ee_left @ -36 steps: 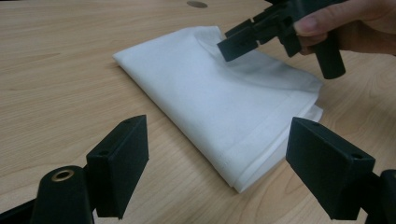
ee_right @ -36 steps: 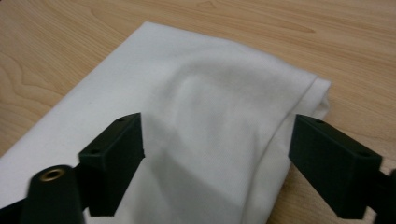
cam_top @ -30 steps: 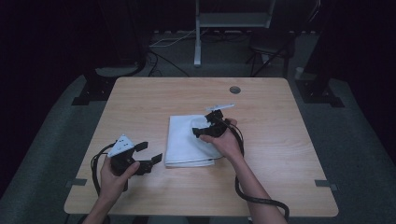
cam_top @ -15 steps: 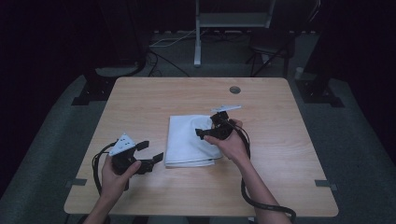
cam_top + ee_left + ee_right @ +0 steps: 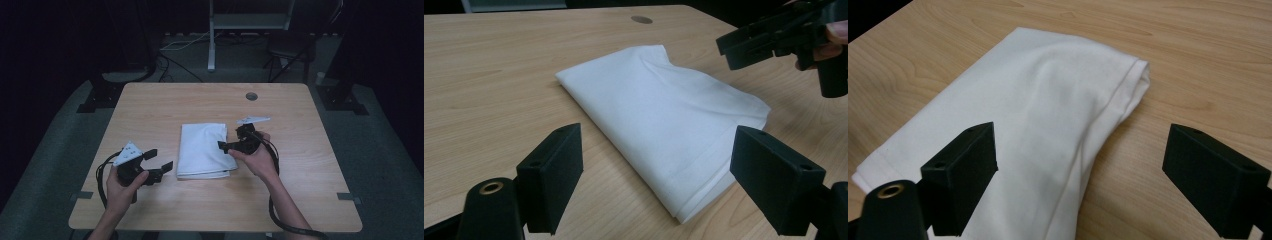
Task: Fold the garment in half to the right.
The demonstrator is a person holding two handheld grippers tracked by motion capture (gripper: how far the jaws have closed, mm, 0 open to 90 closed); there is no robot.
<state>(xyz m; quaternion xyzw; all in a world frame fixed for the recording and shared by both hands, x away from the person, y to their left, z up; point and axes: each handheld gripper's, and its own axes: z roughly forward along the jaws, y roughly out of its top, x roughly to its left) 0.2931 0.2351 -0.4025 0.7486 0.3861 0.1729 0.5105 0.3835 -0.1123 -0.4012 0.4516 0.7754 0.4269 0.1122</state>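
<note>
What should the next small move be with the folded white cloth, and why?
Probably ease the right hand-held gripper down onto the cloth's right edge and close on it. Its jaws stand open with that edge between them in the right gripper view, nothing held. The cloth lies folded flat on the table, and the left hand-held gripper waits open just beside its near left corner.

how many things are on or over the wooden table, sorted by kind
folded white cloth: 1
black two-jaw grippers held in hands: 2, the left gripper and the right gripper, both open
round grommet hole in the light wooden table: 1
total: 4
</note>
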